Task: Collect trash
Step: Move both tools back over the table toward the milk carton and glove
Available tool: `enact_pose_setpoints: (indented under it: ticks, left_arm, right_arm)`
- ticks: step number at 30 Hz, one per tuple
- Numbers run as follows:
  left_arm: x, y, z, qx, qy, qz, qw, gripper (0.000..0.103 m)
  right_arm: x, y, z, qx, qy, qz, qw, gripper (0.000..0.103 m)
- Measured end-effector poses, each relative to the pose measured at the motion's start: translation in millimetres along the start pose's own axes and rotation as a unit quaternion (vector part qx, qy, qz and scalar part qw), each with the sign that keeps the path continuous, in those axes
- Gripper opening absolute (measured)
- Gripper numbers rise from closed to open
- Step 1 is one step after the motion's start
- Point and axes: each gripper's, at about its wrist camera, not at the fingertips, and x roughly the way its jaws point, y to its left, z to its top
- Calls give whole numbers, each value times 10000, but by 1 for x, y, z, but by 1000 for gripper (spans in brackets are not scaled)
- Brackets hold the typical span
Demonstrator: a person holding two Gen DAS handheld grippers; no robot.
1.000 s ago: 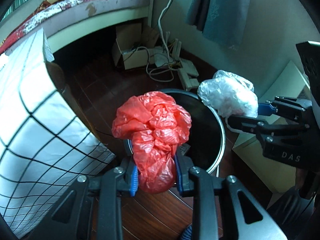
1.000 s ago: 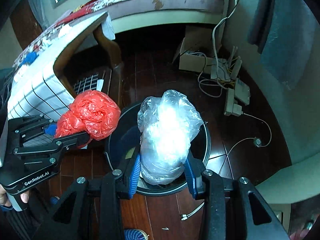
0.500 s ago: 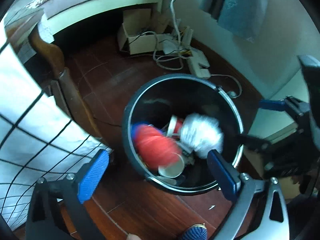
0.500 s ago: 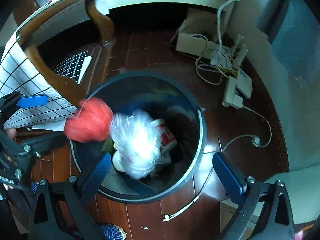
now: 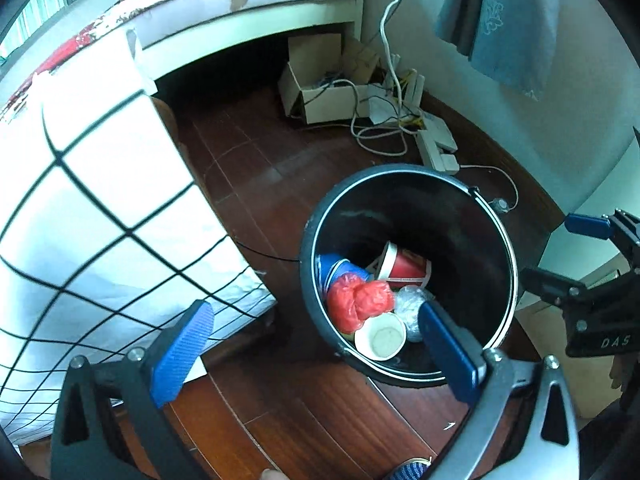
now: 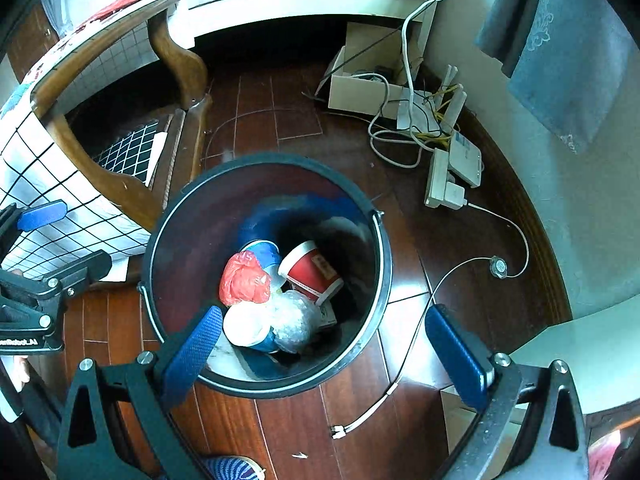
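Both bags dropped into bin, below spread grippers.

Black-framed left gripper and right gripper, silver screws, textured blue fingers

We see both views lit by cool daylight from the upper left, where a window shows pale and washed out. The white checked cloth is blown out to near blank white in the left wrist view. The wood floor carries soft sheen, and the trash can rim catches a thin bright highlight while its inner wall falls into deep shadow. Under the bed it is nearly black. Fisheye bending curves straight lines, and dark vignette fills the corners. The nearest tongs' pads look slightly soft; the middle stays sharp.
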Motion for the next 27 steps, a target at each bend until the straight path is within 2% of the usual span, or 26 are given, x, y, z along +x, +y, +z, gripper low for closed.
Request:
enact_pose_setpoints:
  ticks: [14,27]
  left_arm:
    - [-40,6,0,-2,-323,84,9994,102]
    - [-80,35,-14,-212,-605,297,9975,102]
  right_arm:
    - [-41,20,2,-61,-261,-53,9996,102]
    - [-80,61,10,-402,-572,-53,9975,102]
